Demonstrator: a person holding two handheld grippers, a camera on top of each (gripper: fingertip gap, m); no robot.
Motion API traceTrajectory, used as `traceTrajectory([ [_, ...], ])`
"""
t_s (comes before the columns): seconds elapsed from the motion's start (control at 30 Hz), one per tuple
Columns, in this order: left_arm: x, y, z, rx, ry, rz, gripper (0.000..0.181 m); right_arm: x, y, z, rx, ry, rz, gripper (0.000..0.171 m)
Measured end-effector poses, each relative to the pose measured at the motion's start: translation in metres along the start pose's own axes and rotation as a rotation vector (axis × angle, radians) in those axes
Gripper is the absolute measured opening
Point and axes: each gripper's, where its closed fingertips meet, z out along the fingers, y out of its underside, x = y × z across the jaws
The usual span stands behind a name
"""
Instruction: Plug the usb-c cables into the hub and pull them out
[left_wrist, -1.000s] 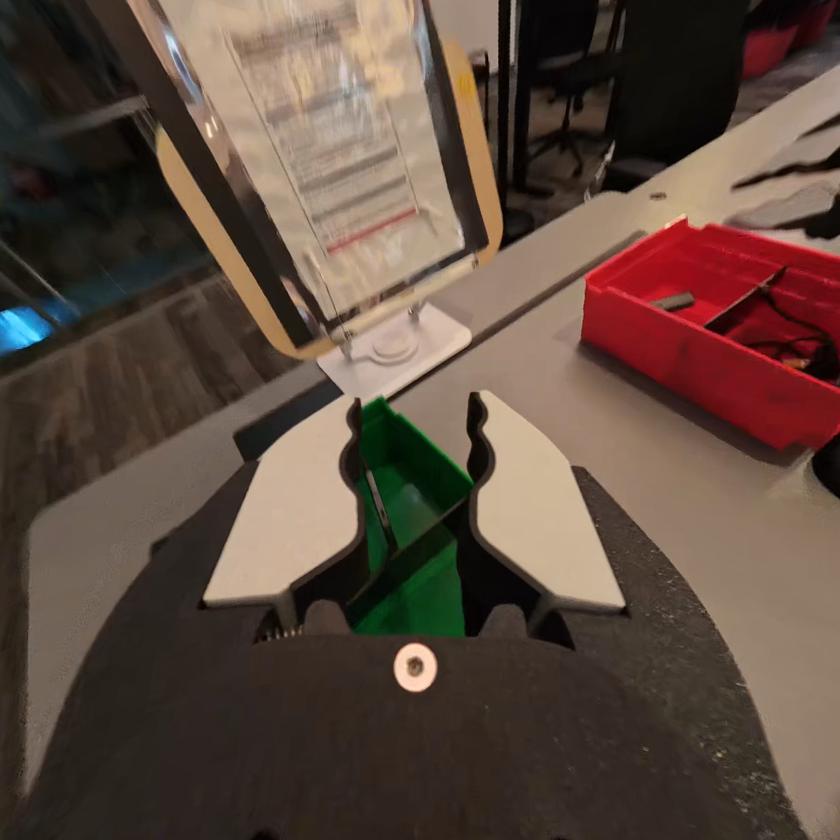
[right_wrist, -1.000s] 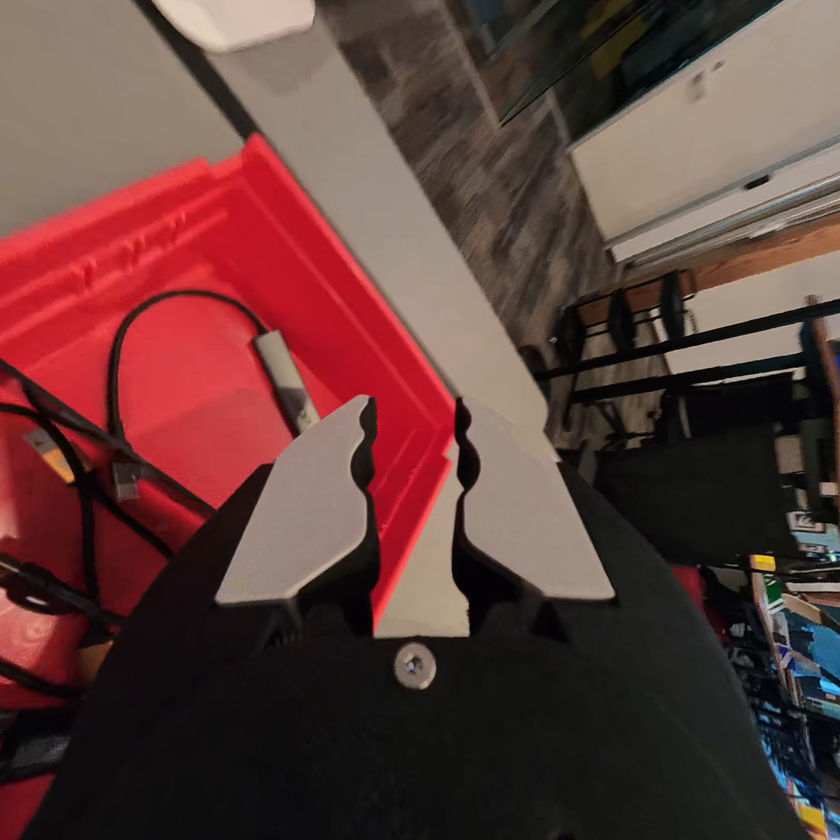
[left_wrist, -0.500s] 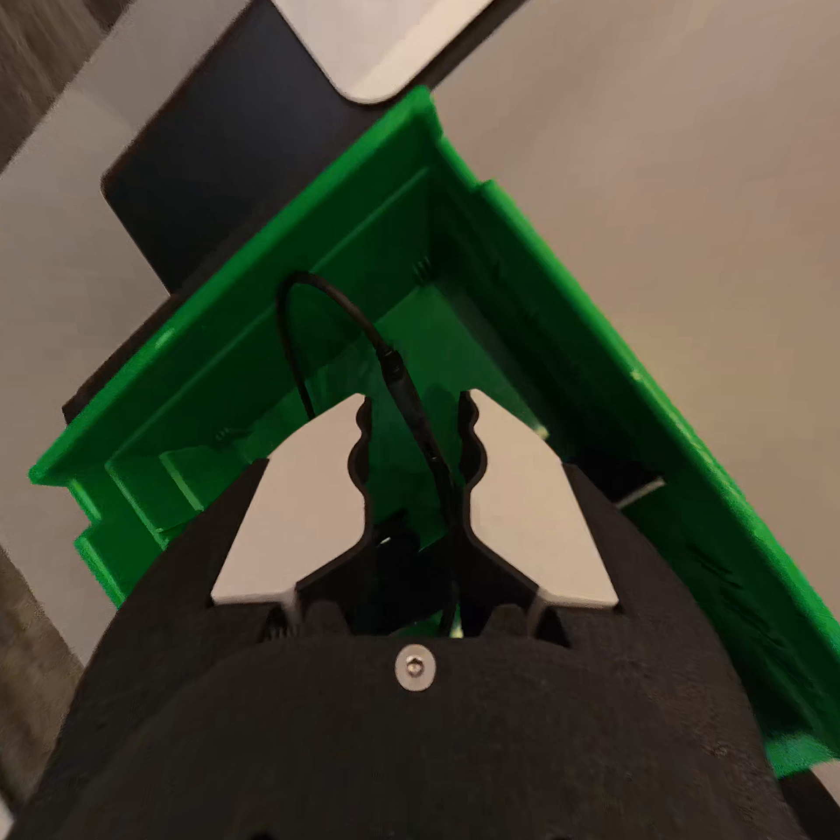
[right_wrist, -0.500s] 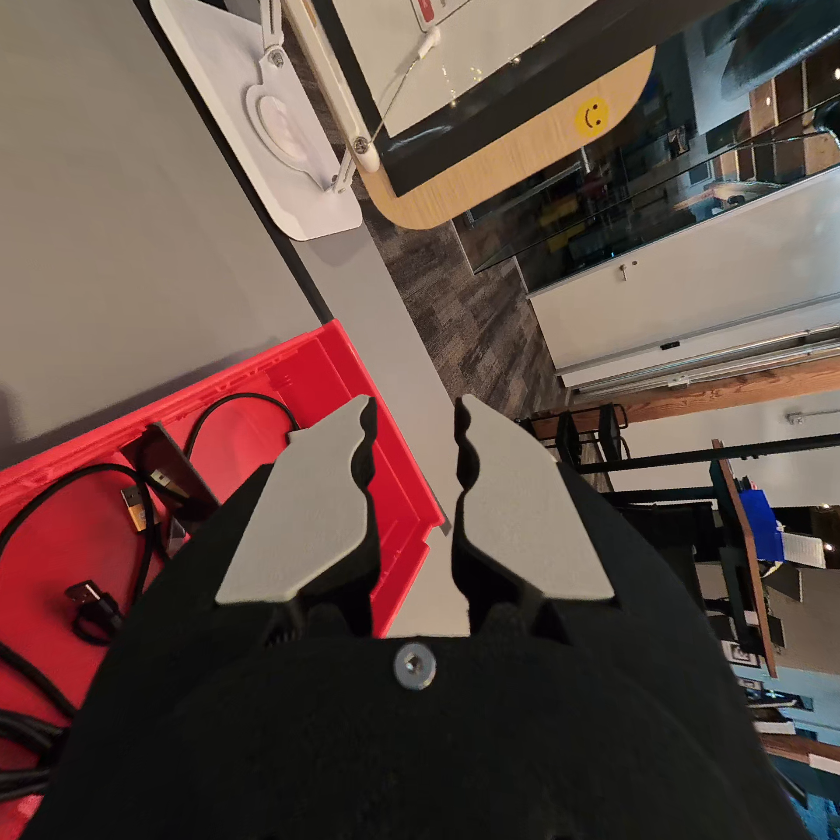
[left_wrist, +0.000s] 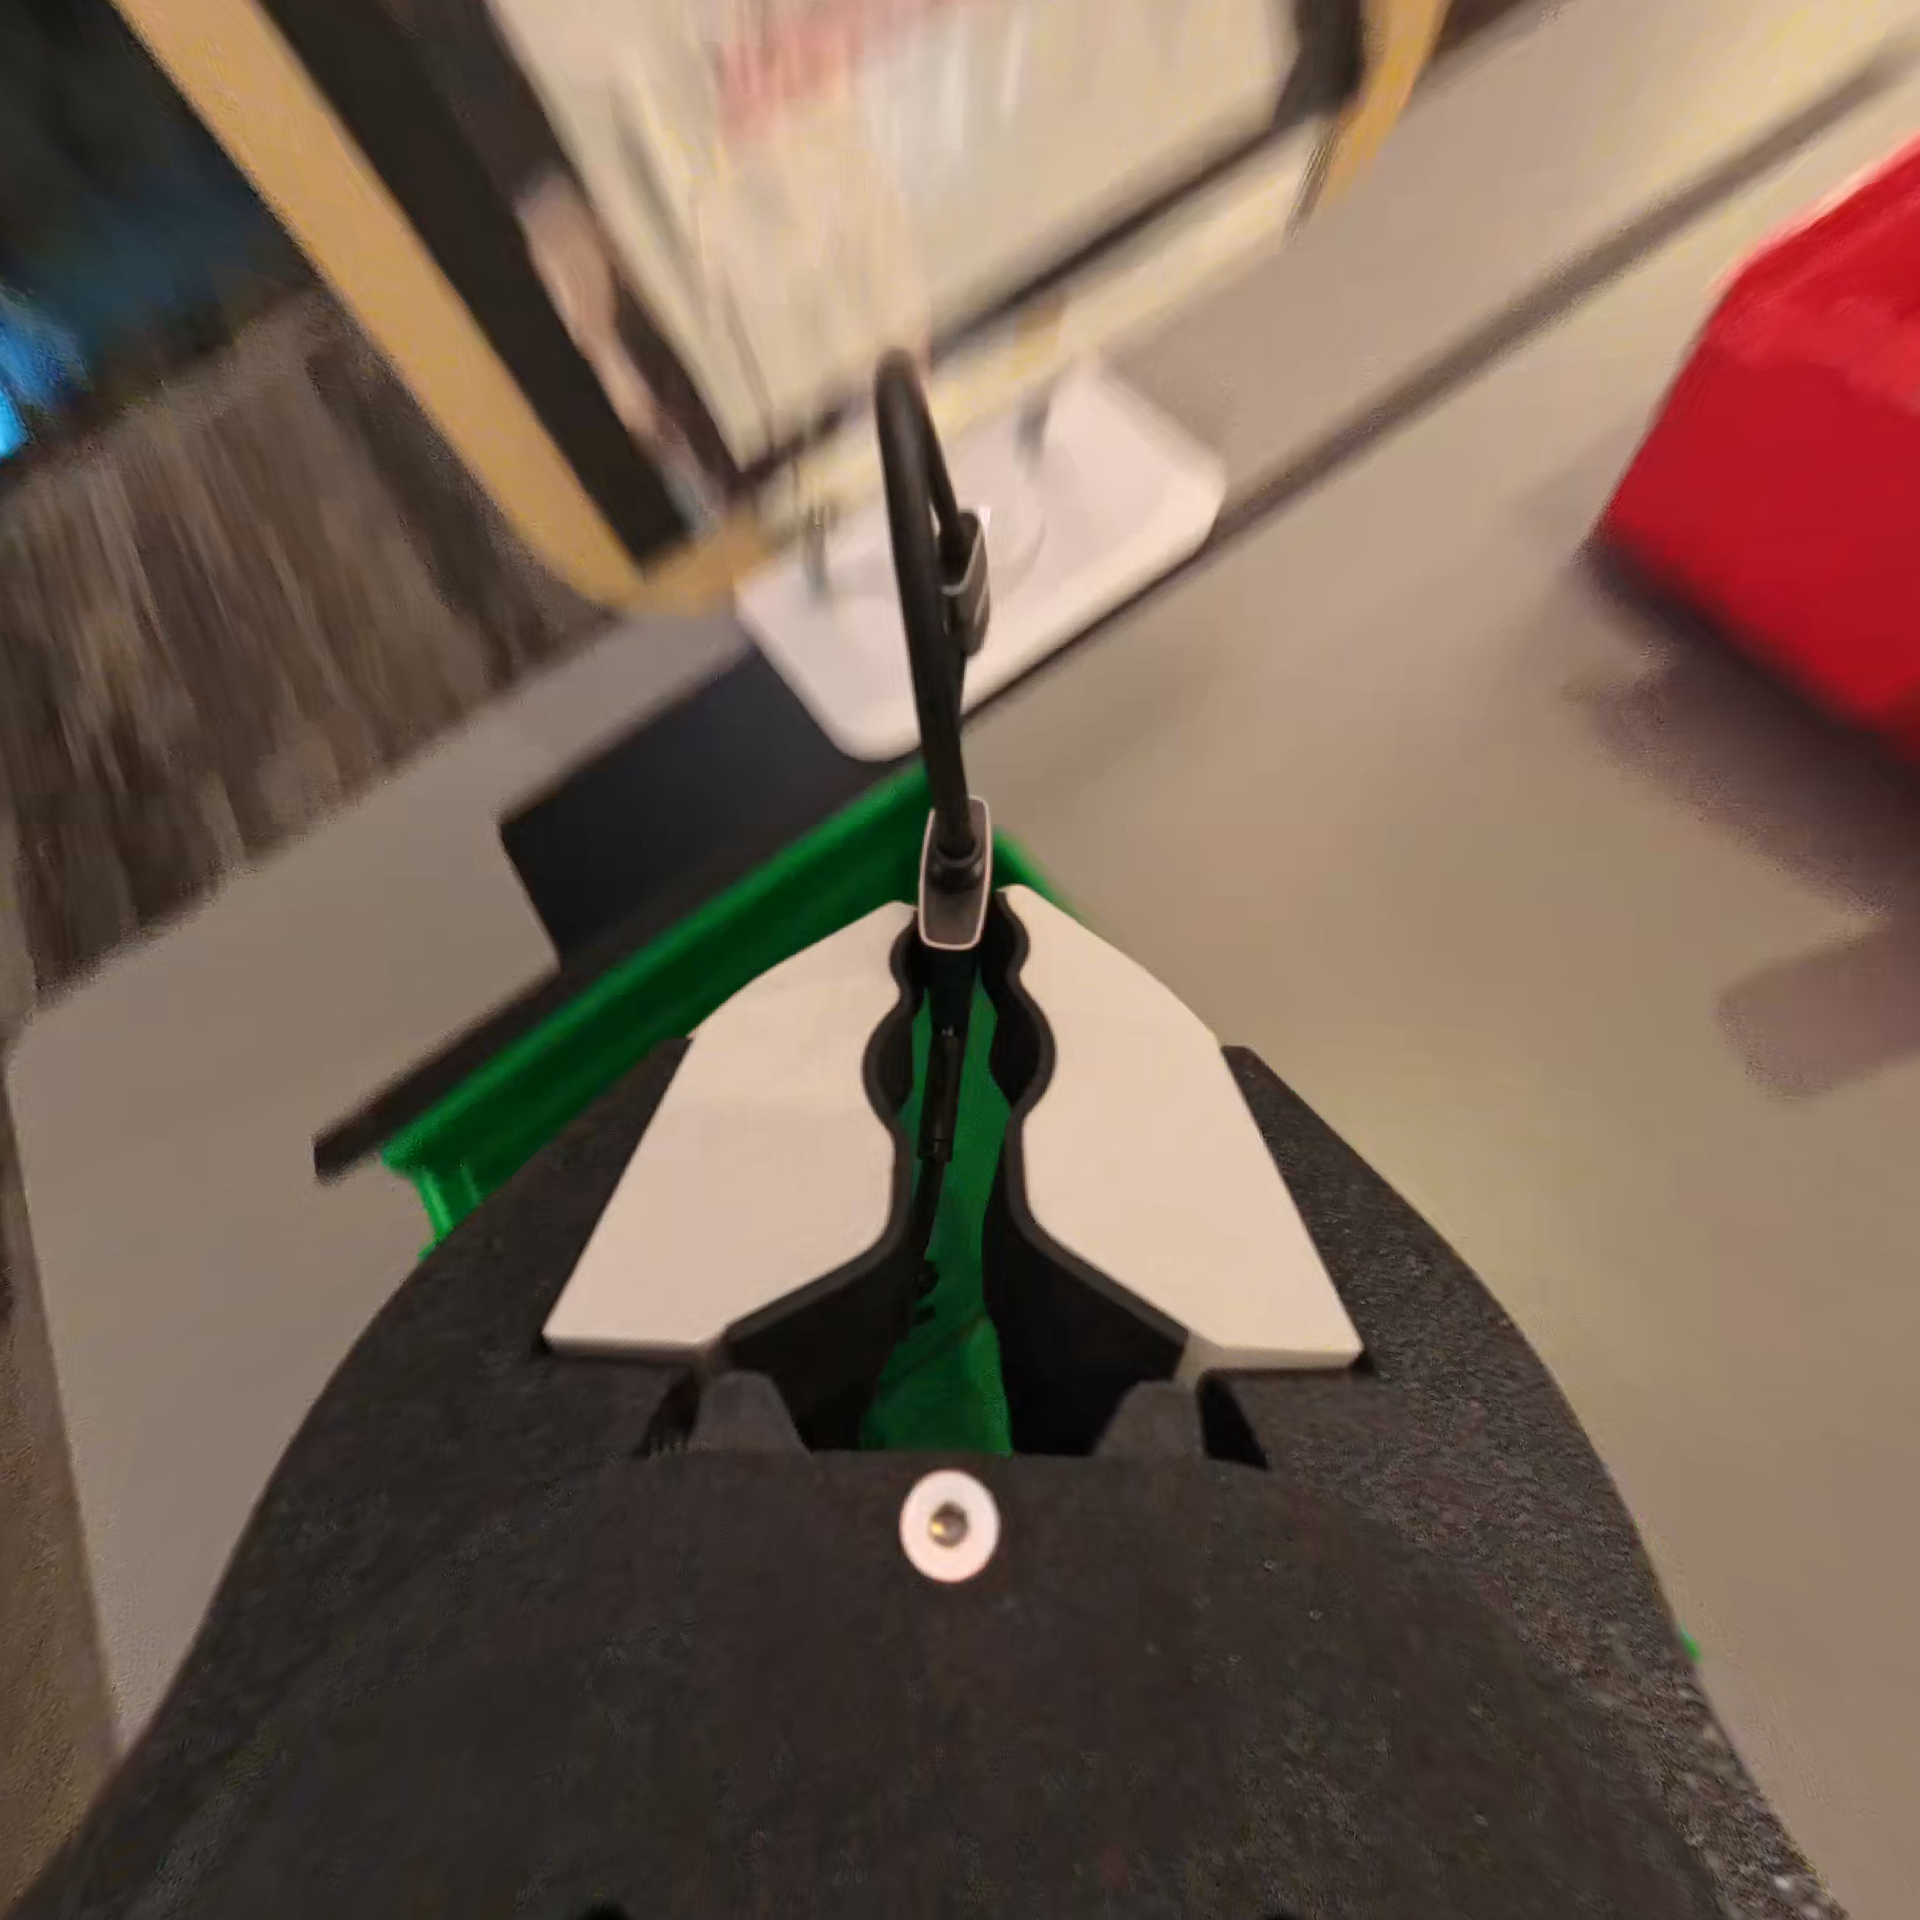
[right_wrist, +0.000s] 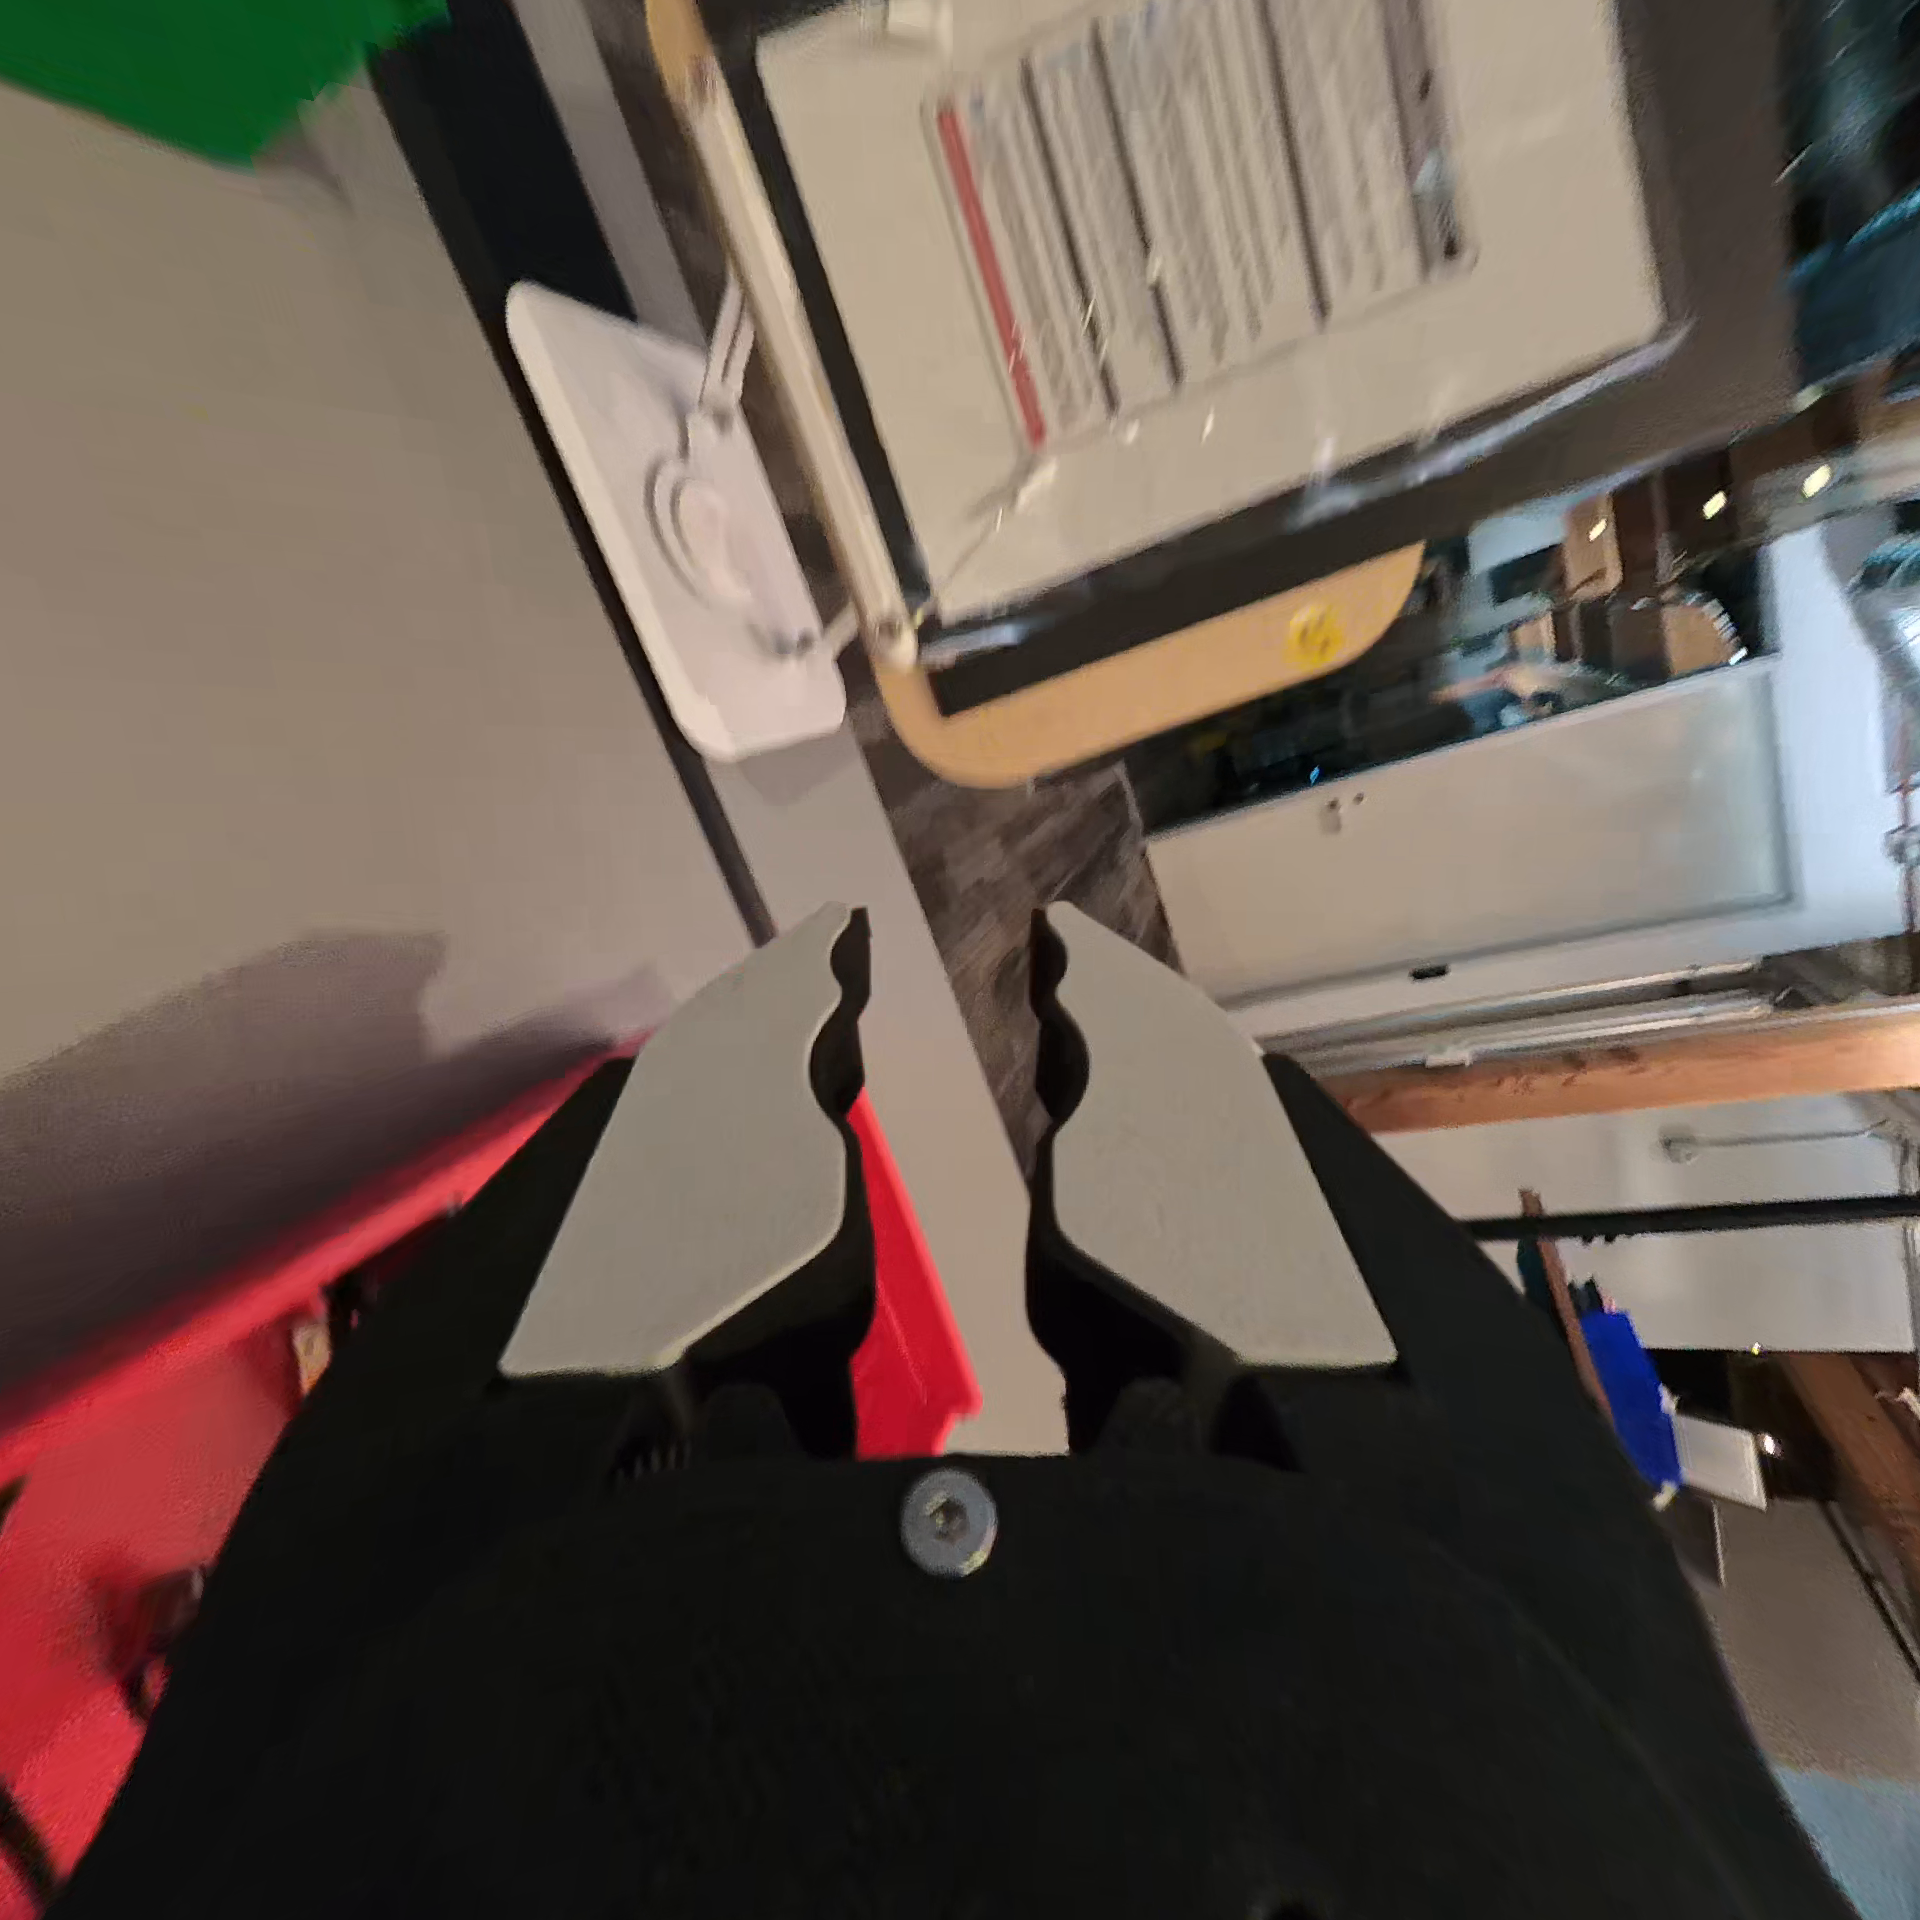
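The left gripper (left_wrist: 954, 914) pinches a slim grey hub (left_wrist: 952, 883) edge-on between the very tips of its pale fingers (left_wrist: 758, 1132), the jaws drawn close around the narrow metal body. The hub is a thin, flat piece with rounded corners and a dark rim, standing upright out of the fingertips; the rest of it runs down out of sight between the jaws. A short black cable (left_wrist: 920, 582) leaves its top end through a black strain relief, rises, curls over in a tight loop and ends in a small grey connector (left_wrist: 968, 577) that hangs in the air beside the cable's own rising run. Below and behind the fingers lies a green bin (left_wrist: 665, 997), its rim showing to the left and its floor visible through the gap between the jaws. Beyond it, a white base plate (left_wrist: 1101, 582) carries a blurred upright sign holder (left_wrist: 935, 187) on the grey table (left_wrist: 1403, 883), and a red bin (left_wrist: 1797, 499) sits well off to the right. The right gripper (right_wrist: 950, 935) holds nothing, its fingers (right_wrist: 717, 1174) spread apart with table edge and floor showing between them; it hovers over the near corner of the red bin (right_wrist: 914, 1278), with the base plate (right_wrist: 665, 499) and sign holder (right_wrist: 1195, 312) ahead and a corner of the green bin (right_wrist: 187, 62) at the far upper left.
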Motion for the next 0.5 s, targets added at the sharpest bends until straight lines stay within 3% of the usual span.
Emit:
traceTrajectory([
  [0.1,0.025,-0.056,-0.049,0.351,0.087,-0.004,0.01,-0.01,-0.058,0.001,0.164,0.031,0.012,0.032],
  [0.2,0.062,-0.091,-0.091,0.588,0.291,-0.066,0.009,-0.022,-0.12,-0.009,0.365,0.086,0.051,0.037],
  [0.33,0.113,-0.112,-0.122,0.726,0.582,-0.133,0.009,-0.026,-0.171,-0.035,0.586,0.213,0.133,0.047],
  [0.5,0.165,-0.124,-0.133,0.77,0.852,-0.226,0.009,-0.017,-0.177,-0.054,0.675,0.371,0.153,0.043],
])
